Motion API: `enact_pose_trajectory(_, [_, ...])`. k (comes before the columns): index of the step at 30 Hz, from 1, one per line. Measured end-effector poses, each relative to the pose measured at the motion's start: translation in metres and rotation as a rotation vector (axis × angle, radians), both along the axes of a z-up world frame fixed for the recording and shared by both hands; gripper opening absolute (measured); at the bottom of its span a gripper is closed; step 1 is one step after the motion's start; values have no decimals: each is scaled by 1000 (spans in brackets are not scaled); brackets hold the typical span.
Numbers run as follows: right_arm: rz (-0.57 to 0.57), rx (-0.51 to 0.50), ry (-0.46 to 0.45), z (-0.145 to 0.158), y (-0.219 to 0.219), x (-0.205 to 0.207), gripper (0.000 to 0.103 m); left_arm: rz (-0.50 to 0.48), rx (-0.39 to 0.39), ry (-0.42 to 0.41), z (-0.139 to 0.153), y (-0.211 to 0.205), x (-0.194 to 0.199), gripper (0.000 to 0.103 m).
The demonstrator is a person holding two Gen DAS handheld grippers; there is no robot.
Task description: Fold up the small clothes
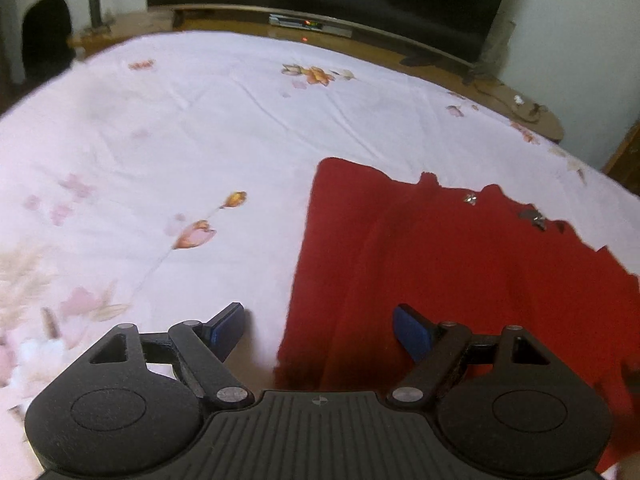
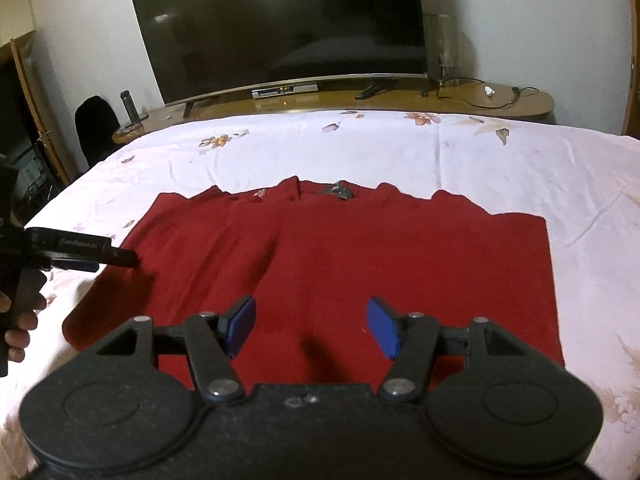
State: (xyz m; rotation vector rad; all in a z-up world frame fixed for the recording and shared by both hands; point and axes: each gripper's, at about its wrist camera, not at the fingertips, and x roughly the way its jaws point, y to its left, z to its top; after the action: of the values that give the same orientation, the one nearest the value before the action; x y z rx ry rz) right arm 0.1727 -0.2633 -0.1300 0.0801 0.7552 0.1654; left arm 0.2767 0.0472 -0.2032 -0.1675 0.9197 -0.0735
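Shirt [image 2: 320,272]: lay flat on the bed sheet [image 2: 520,160].
Left gripper [image 2: 120,258]: sat at the shirt's left edge.
Right gripper [image 2: 310,326]: sat over the shirt's near middle.
TV [image 2: 280,28]: stood on the long shelf [image 2: 460,100] behind the bed.

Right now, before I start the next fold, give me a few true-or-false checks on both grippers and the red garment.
1. The left gripper is open. True.
2. The right gripper is shut on the red garment. False: its jaws stand apart and hold nothing.
3. The garment lies spread on a floral bedsheet. True.
4. The garment sits to the left of the left gripper's view. False: it fills the right part, with its left edge running between the fingers.
5. The television behind the bed is showing a picture. False: the screen is dark.
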Motion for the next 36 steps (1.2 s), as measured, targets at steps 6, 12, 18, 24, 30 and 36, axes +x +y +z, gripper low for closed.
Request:
enact_pose_trajectory(6, [-16,-5,12,-6,6,9,61,-61,-132,-1,-11,10,13,80])
enact_pose_trajectory(12, [-28,-7,32,-12,9,17,61,-94,-298,41,-16,22,22,47])
enact_pose_trajectory(18, [-28,-14,33,-15,14,25,61,-77,-405,79,-25,36,30,42])
enact_pose_trajectory(24, [-16,-25,38,-21,24,36,61,-79,-362,39,-25,23,30,42])
enact_pose_trajectory(30, [-25,-30,28,-20,28,38,61,-90,-364,39,-13,14,24,21])
enact_pose_trajectory(36, [-45,12,20,-17,19,34,61,-141,-438,0,24,-2,18,20])
